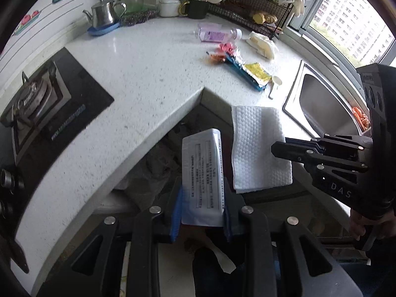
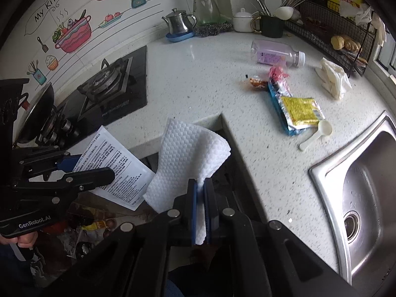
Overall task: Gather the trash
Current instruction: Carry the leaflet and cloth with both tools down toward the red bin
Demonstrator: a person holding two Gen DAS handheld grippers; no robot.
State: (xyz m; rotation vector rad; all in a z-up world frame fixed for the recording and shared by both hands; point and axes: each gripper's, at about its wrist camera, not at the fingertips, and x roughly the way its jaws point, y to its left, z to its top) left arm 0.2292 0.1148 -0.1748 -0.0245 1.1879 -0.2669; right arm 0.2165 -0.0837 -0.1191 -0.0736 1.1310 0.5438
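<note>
My left gripper (image 1: 201,210) is shut on a white printed sachet (image 1: 201,173), held off the counter's inner corner; the sachet also shows in the right wrist view (image 2: 116,165). My right gripper (image 2: 200,198) is shut on a white dimpled paper towel (image 2: 193,153), which also shows in the left wrist view (image 1: 257,146). On the white counter (image 1: 138,74) lie an empty purple-labelled bottle (image 2: 277,54), a yellow and blue foil wrapper (image 2: 294,111), a pink wrapper (image 2: 278,71), a small brown wrapper (image 2: 257,83), a crumpled white bag (image 2: 334,78) and a white plastic scoop (image 2: 316,133).
A gas hob (image 2: 109,84) is at the left and a steel sink (image 2: 363,183) at the right. A teapot (image 2: 179,22), mugs and a wire rack (image 2: 329,32) line the back. A bin with rubbish (image 2: 84,230) is below the counter's corner.
</note>
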